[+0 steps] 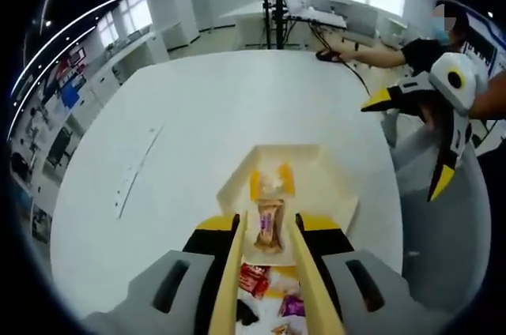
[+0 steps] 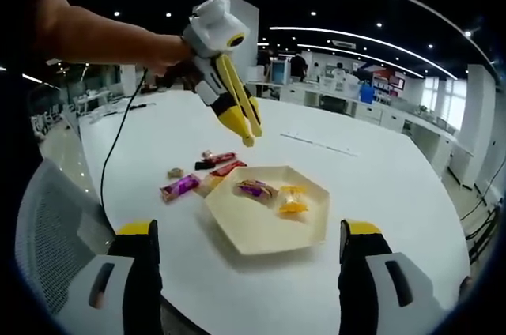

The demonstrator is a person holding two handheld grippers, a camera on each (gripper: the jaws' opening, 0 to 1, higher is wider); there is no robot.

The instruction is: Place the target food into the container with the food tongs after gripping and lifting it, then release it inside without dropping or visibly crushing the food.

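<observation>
Jaws of the left gripper [image 1: 267,223] clench the food tongs [image 1: 228,280], poised over the container [image 2: 237,236] mid-tabletop [image 2: 379,177]. Right gripper [image 2: 247,260] is released. A wrapped candy [image 2: 254,189] apparently lies inside already; next, lift clear without disturbing it.

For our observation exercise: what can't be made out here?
Left gripper view: loose snacks partly hidden behind tongs, cut by bottom edge.
Right gripper view: wrapper print on tray snacks too small.
Right gripper view: small brown table item unidentifiable, too small.
</observation>
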